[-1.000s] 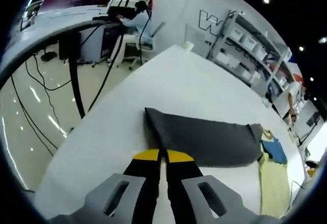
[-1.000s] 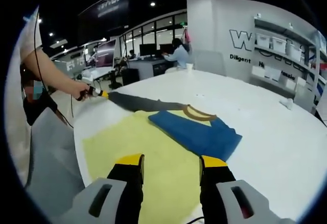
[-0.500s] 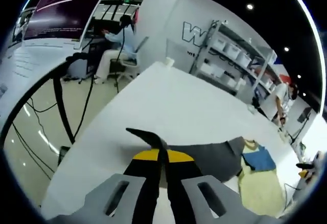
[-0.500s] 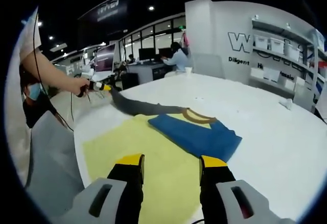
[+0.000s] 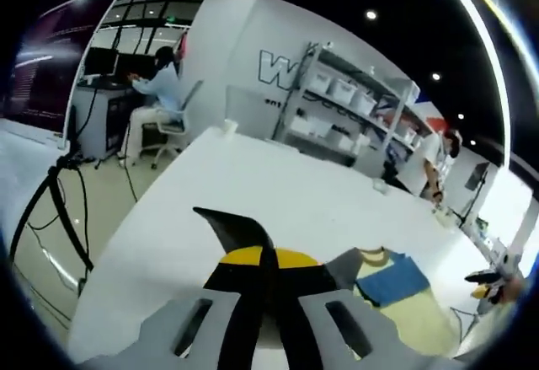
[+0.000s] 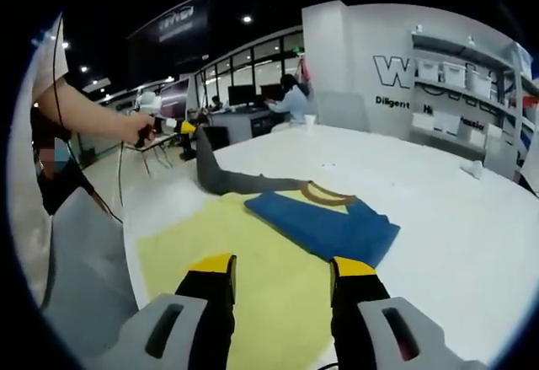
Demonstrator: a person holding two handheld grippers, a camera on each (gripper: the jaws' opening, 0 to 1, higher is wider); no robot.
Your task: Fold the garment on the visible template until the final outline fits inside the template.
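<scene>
- Garment [image 6: 324,222]: blue body, folded, with a tan collar [image 6: 327,192] at its far edge; lies on the yellow template [image 6: 244,277], toward the template's far right part.
- Grey sleeve [image 6: 227,178] runs from the collar area out to the left, past the template's far edge, and rises off the table at its far end.
- Left gripper [image 6: 187,127], seen in the right gripper view at far left, held in a person's hand [image 6: 135,127]; its yellow tips are closed on the end of the grey sleeve, which hangs up from the table [image 6: 438,218] to the tips.
- Left gripper view: own jaws pressed together, yellow pads meeting at the left gripper [image 5: 268,258]; a dark grey point of the grey sleeve [image 5: 236,228] sticks out beyond and to the left of the tips. Further grey cloth shows just right of the jaws.
- Same view, lower right: blue garment [image 5: 392,279] with tan collar [image 5: 375,257] on the yellow template [image 5: 421,319], all on the white table [image 5: 278,193].
- Right gripper [image 6: 280,267]: jaws spread wide apart, nothing between them; it hovers over the near part of the template, apart from the garment.
- Background: seated person at a desk [image 5: 160,92], shelving with white bins [image 5: 349,113], wall lettering [image 6: 404,71], a white cup [image 6: 308,120] at the table's far edge.
</scene>
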